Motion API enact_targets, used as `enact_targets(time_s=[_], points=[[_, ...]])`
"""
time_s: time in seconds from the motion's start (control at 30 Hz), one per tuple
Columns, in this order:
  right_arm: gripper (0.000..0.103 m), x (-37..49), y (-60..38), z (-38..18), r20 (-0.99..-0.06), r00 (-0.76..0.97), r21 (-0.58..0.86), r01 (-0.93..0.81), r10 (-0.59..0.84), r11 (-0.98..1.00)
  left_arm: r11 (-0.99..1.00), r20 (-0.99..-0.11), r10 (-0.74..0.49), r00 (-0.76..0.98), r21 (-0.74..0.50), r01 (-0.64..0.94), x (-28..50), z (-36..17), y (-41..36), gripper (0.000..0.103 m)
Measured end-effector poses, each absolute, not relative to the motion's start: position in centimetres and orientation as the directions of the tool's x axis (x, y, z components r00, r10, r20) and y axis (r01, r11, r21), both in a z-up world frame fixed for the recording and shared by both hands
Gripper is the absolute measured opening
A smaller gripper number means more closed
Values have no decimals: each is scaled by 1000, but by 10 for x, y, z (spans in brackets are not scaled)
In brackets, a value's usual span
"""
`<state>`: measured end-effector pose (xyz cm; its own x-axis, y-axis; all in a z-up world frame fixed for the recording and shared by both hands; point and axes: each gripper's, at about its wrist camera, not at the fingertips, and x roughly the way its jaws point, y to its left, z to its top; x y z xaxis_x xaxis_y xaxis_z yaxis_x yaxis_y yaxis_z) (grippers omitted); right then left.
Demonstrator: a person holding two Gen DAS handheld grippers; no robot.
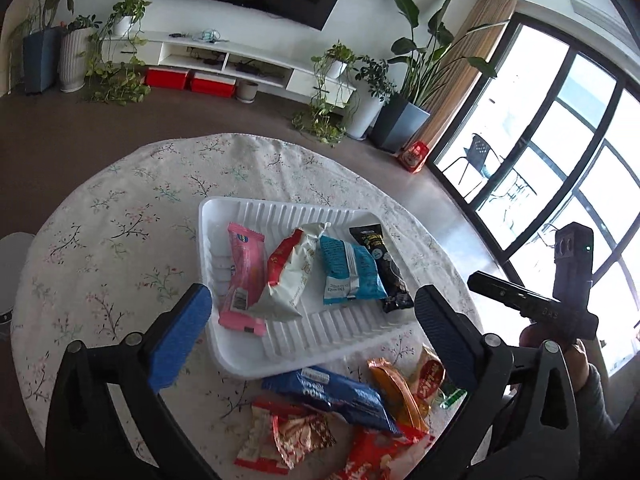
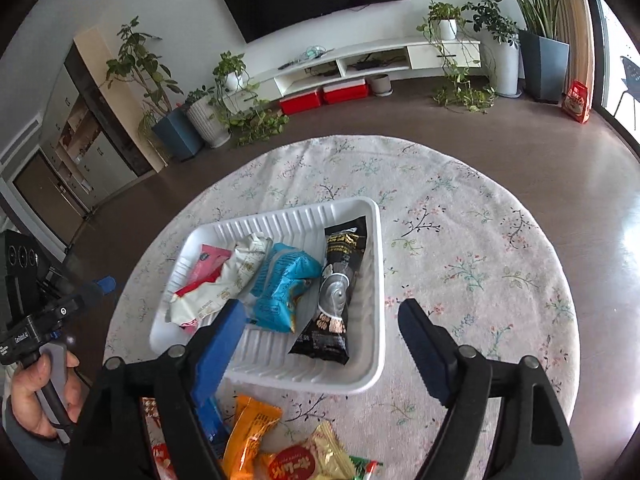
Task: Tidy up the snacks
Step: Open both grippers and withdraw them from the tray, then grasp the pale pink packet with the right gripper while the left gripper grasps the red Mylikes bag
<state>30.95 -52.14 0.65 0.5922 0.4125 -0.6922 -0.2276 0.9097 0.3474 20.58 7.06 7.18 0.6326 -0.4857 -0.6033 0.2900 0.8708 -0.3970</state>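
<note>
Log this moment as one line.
left gripper open | right gripper open | white tray: four snacks | loose snacks on table

White ribbed plastic tray (image 1: 240, 344), smooth, semi-gloss. Glossy film wrappers: pink packet (image 1: 244, 276), light-blue packet (image 1: 350, 270), black packet (image 2: 340, 280), orange packet (image 2: 248, 432). Matt woven cloth tablecloth (image 2: 460, 240) with floral print. Textured blue pads (image 1: 180, 336) on matt black plastic finger frames. Polished, reflective floor (image 2: 600, 184).

- The red wrapper (image 1: 368, 460) runs off the left wrist view's bottom edge.
- The blue packet (image 2: 210, 420) sits mostly behind the right gripper's (image 2: 320, 344) finger.
</note>
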Motion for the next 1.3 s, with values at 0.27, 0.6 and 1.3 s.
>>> enact_targets(time_s=[0.27,0.6,1.3], points=[[84,214,-543,-17,-643,603,455,-196,472,869,896,-596,-444,669,-299,329,101,48,62,103],[78,148,-525,-48,-688,579,380,-226,438,897,882,-664,-450,598,-225,414,46,3,39,103],[61,129,-400,-65,-745,510,190,-455,429,870,892,-659,-433,615,-212,400,27,-4,62,103]])
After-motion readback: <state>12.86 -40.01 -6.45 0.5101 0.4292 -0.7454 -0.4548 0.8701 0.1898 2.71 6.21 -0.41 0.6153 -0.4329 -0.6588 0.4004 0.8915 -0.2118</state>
